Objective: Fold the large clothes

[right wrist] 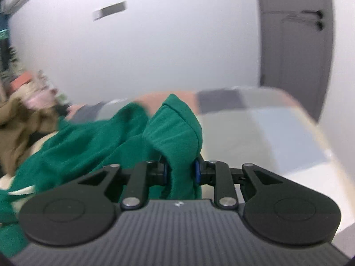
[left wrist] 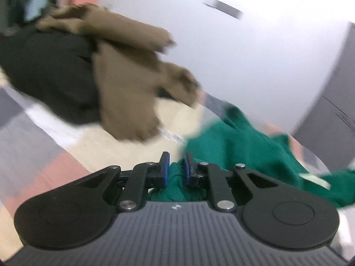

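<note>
Both grippers clamped on the green garment, held above the patchwork bed cover.

The left gripper has its blue pads narrowed on a bunched fold of the green cloth. The right gripper grips a thicker fold that rises between its fingers. A brown garment lies beyond the green garment, beside a black garment. Both views are motion-blurred.

Green garment, bunched, lifted, folds draped over bed
</note>
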Action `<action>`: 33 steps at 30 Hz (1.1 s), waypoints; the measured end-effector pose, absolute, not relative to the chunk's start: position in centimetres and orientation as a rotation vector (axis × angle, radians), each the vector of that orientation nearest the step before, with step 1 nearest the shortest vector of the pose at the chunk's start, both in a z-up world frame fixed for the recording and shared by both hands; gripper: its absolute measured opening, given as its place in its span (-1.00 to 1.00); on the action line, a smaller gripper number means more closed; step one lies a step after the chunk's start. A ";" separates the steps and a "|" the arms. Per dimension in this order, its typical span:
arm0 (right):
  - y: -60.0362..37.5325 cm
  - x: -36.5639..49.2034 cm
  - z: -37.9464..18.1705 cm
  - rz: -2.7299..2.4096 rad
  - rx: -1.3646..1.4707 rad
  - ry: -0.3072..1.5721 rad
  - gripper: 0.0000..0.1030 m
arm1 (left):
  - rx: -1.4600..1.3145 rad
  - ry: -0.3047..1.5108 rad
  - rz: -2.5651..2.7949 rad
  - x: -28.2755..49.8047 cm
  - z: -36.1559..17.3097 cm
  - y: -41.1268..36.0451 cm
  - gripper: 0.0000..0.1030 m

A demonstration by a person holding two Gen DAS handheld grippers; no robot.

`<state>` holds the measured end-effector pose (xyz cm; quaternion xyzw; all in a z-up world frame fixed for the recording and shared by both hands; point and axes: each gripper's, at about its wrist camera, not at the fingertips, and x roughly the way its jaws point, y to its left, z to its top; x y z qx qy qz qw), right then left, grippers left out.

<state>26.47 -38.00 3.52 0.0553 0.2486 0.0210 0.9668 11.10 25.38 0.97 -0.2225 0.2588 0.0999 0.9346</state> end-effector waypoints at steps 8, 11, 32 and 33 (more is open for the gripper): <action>-45.6 33.1 0.2 -0.169 0.167 0.475 -0.56 | -0.420 0.498 0.575 16.8 -1.5 33.8 -1.00; -48.1 36.1 -3.1 -0.256 0.220 0.514 -0.57 | -0.491 0.541 0.604 17.8 -3.9 36.0 -1.00; -52.3 37.0 -10.0 -0.341 0.339 0.569 -0.08 | -0.491 0.632 0.462 21.1 -7.0 32.4 -0.98; -51.6 36.4 -9.4 -0.333 0.336 0.563 0.17 | -0.506 0.626 0.448 20.6 -6.7 32.2 -0.98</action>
